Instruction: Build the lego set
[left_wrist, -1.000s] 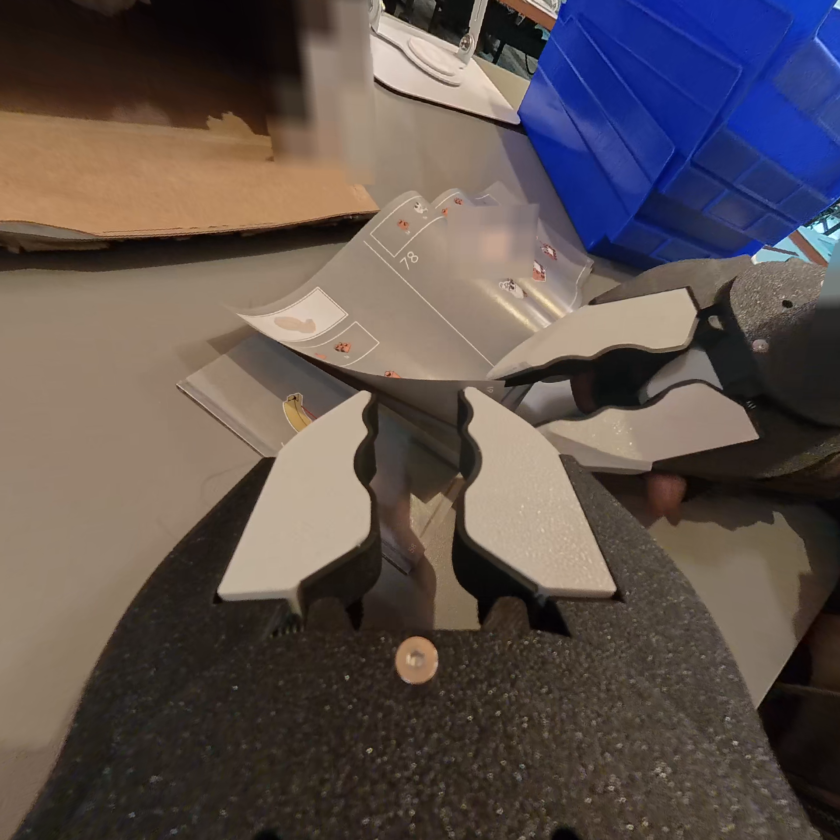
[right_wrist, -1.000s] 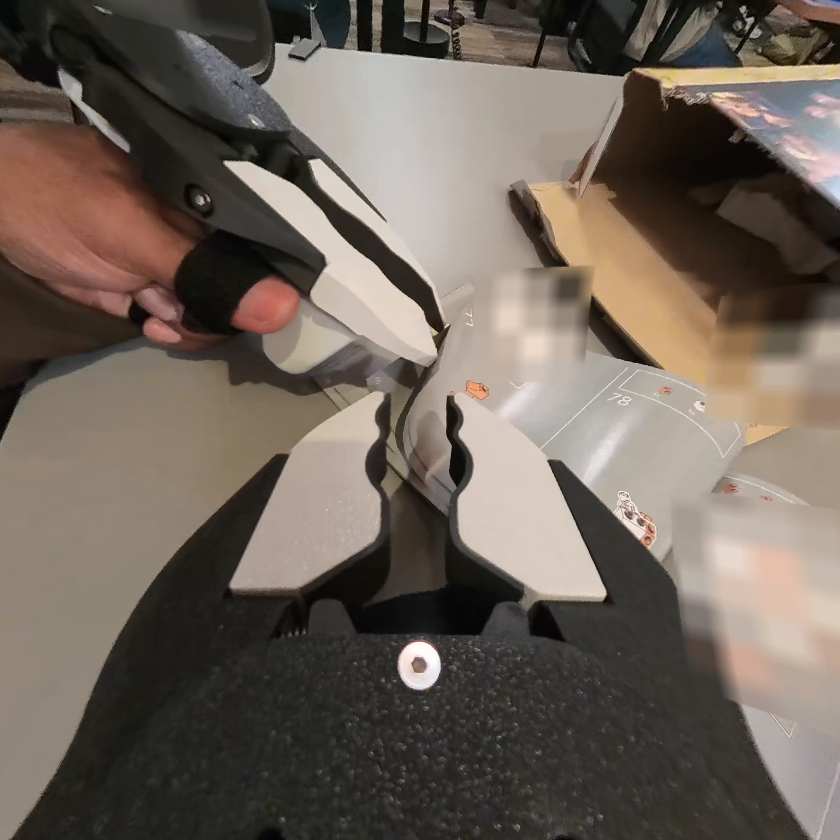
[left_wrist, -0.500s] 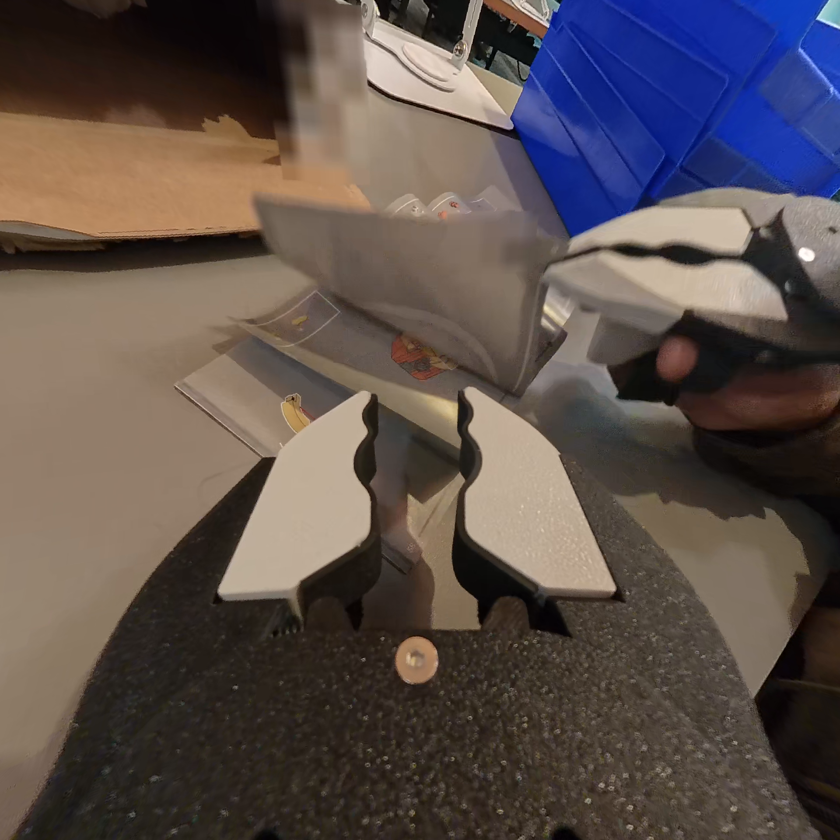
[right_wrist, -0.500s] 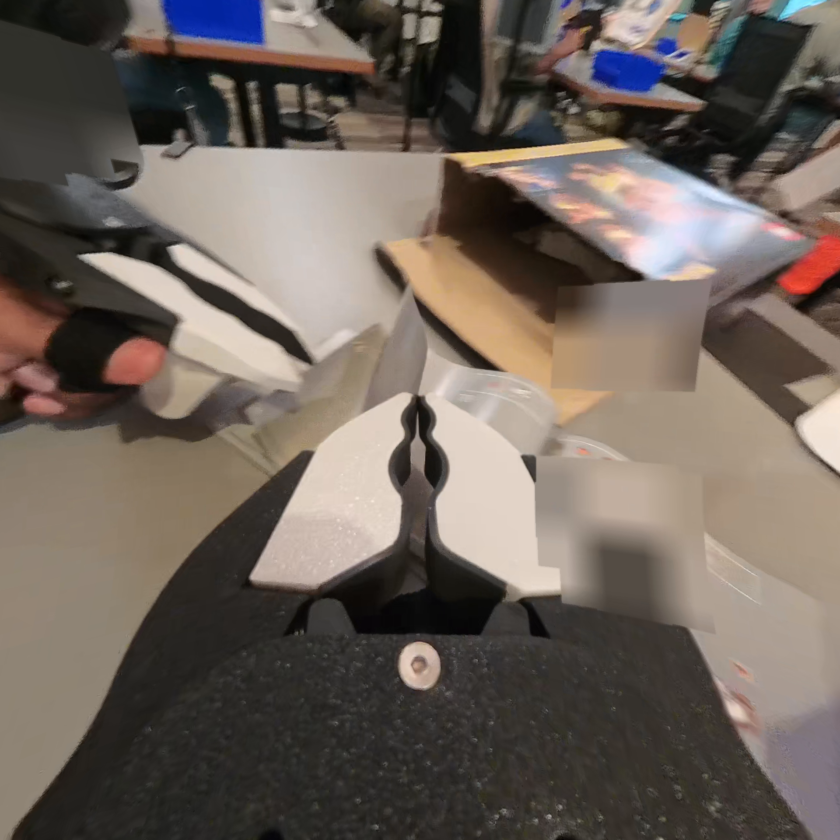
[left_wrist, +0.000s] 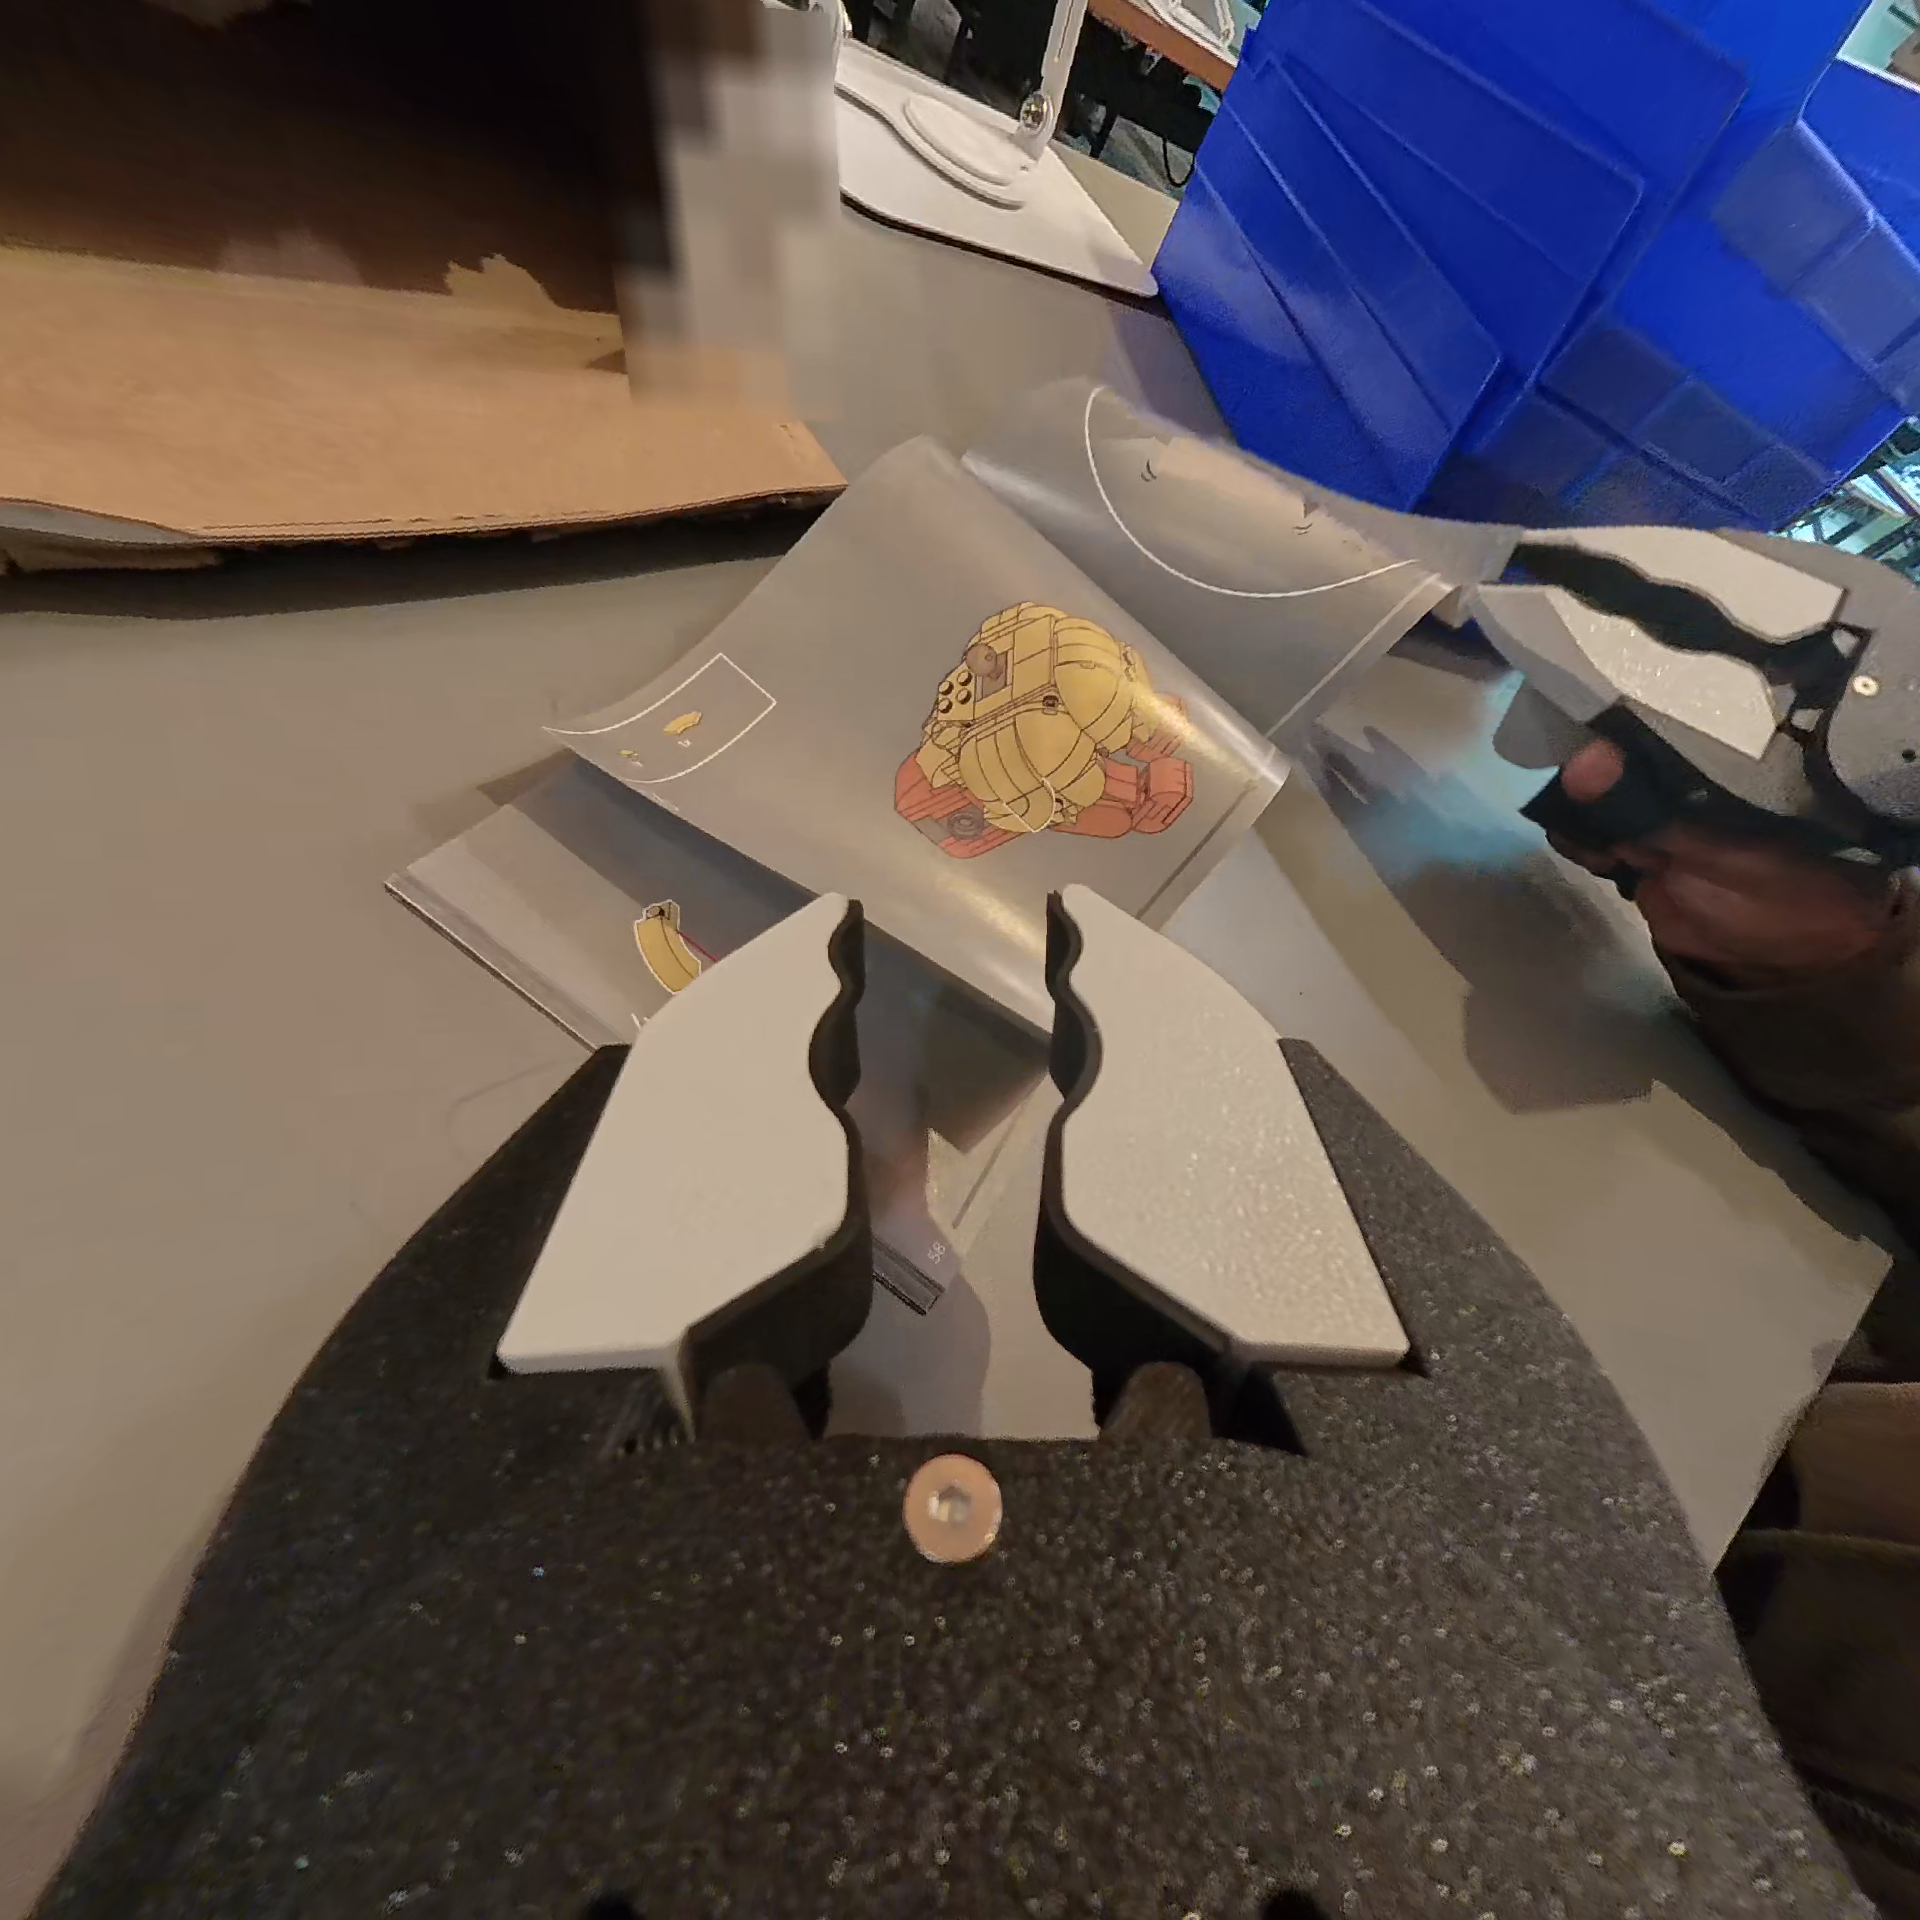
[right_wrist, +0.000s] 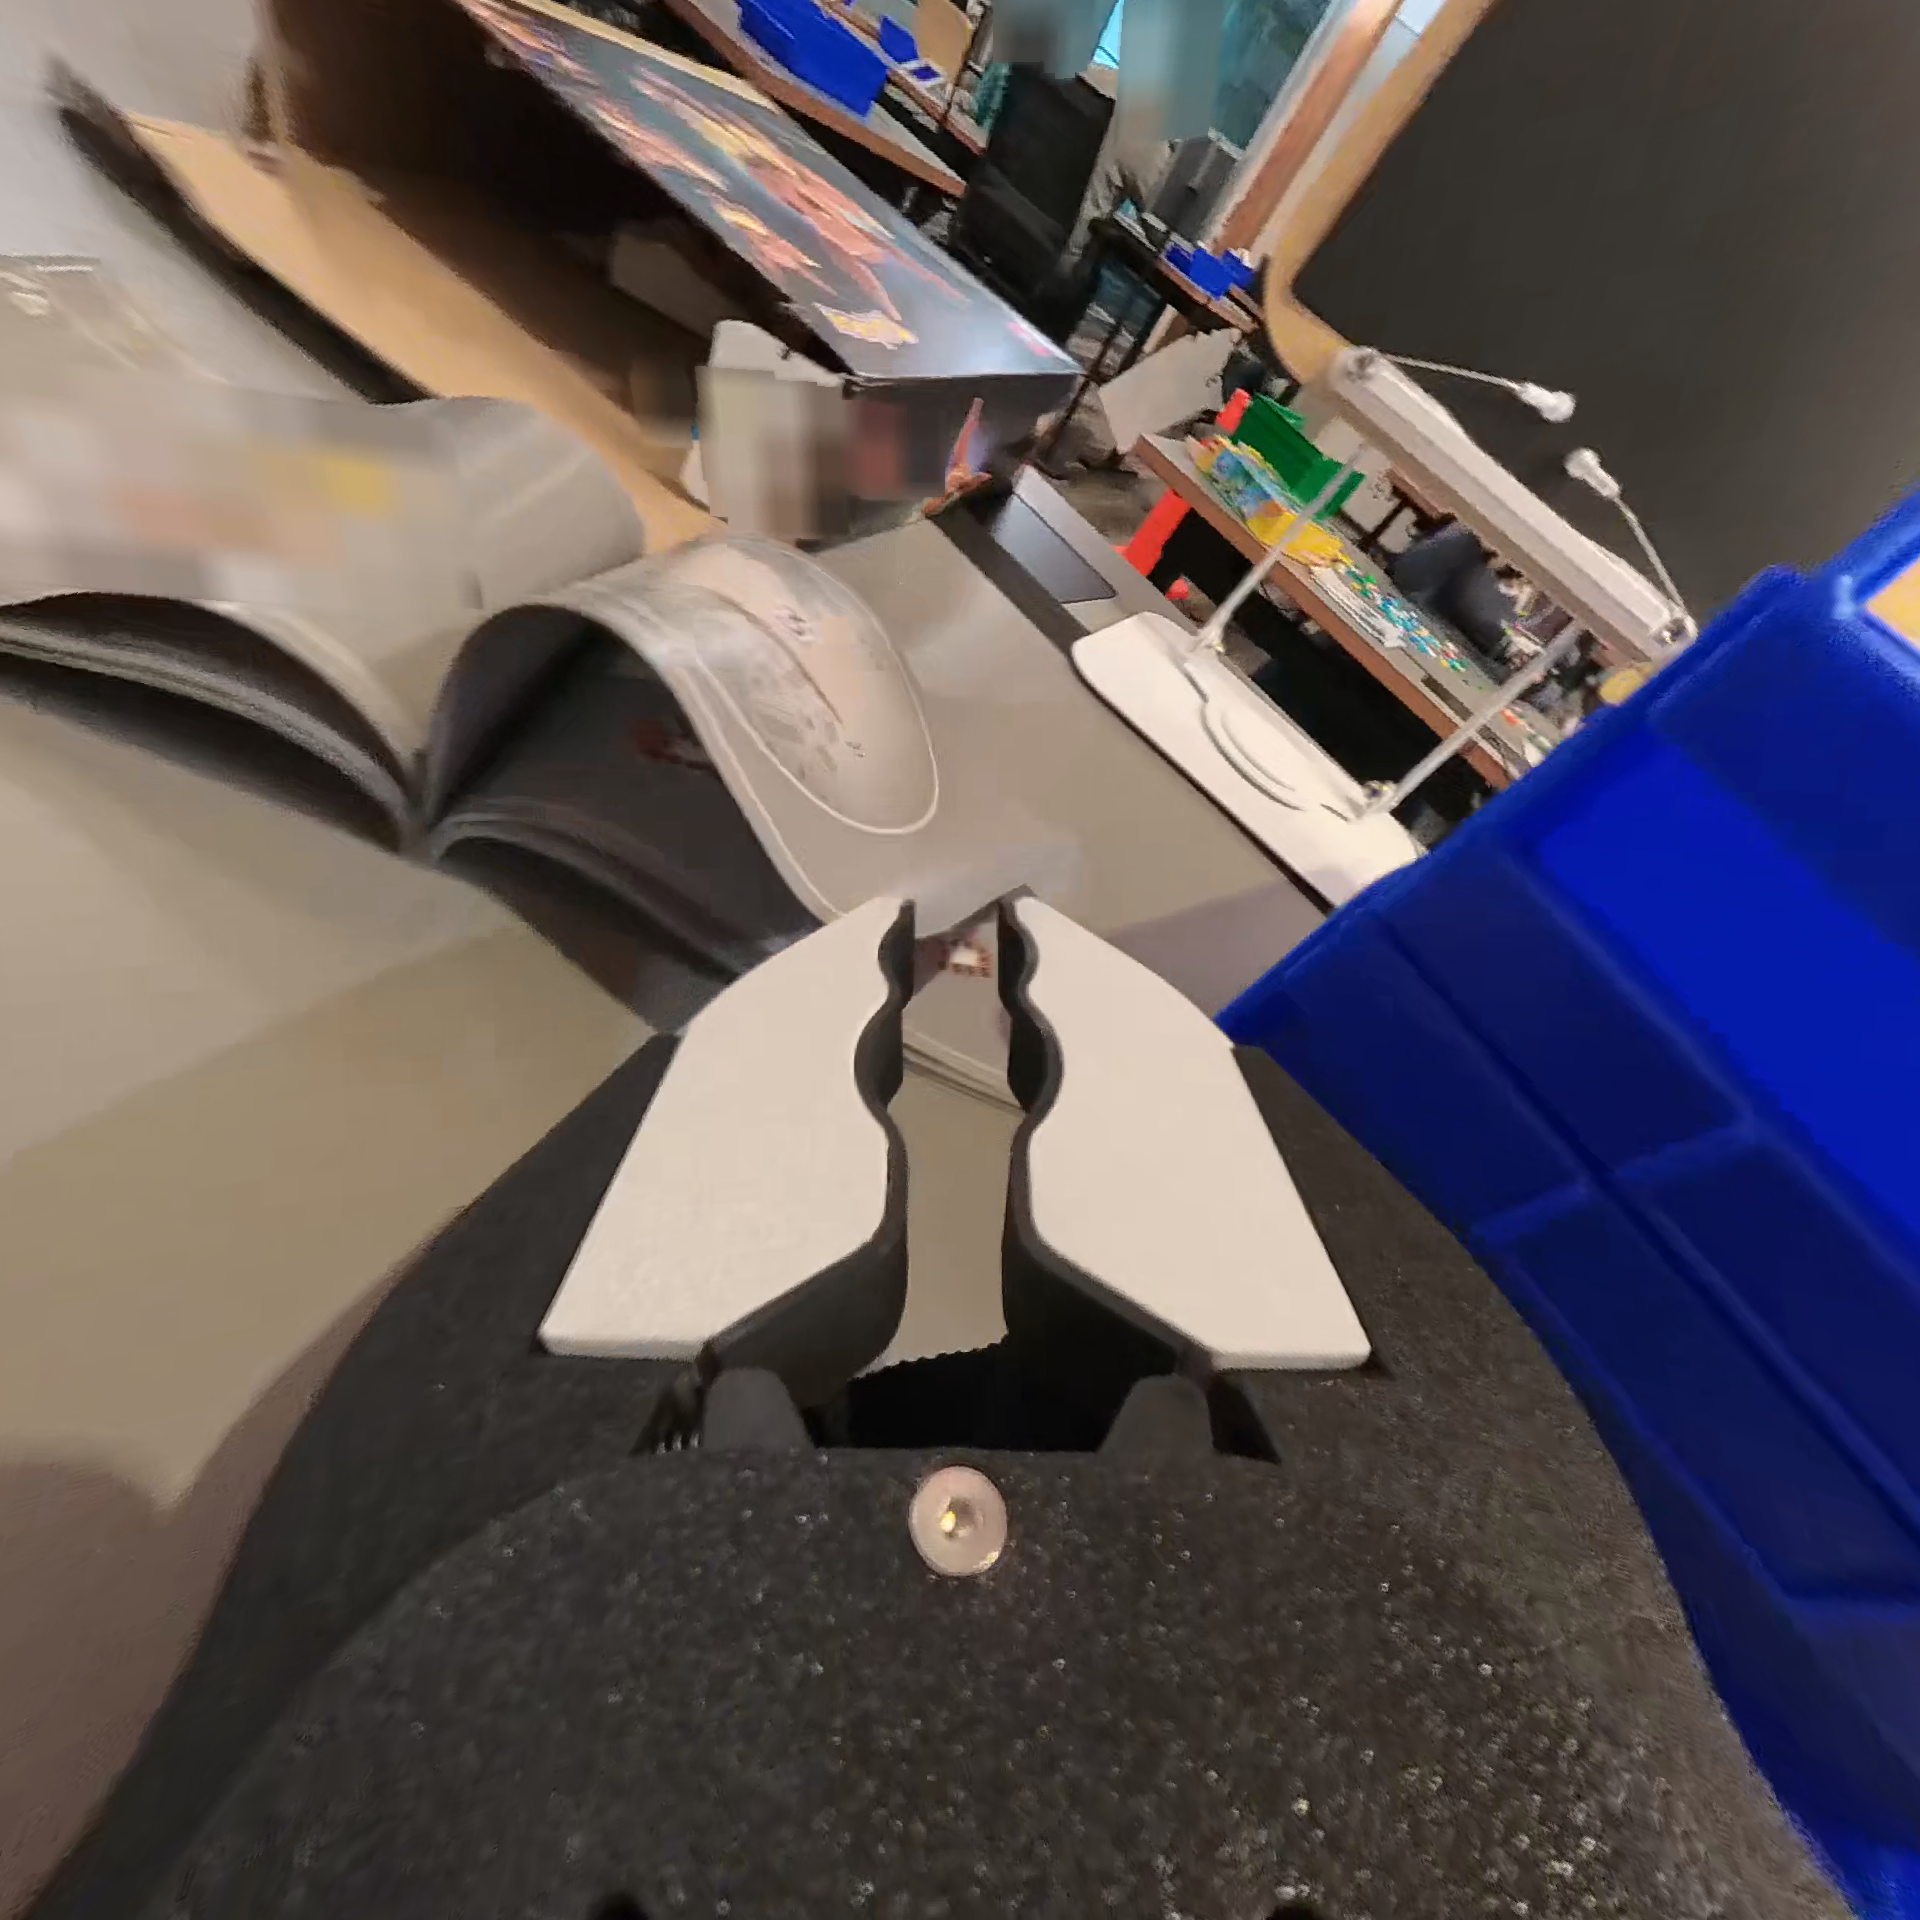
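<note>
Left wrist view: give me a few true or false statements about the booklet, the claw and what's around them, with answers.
1. The booklet lies open on the table. True.
2. The left claw is shut. False: its fingers stand apart, with the booklet showing through the gap.
3. The bin is red. False: it is blue.
4. A cardboard box lies beyond the booklet. True.

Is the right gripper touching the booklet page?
Cannot tell. Right wrist view: the booklet page corner blurs between the right gripper tips, which stand parted; left wrist view is no clearer.
</note>
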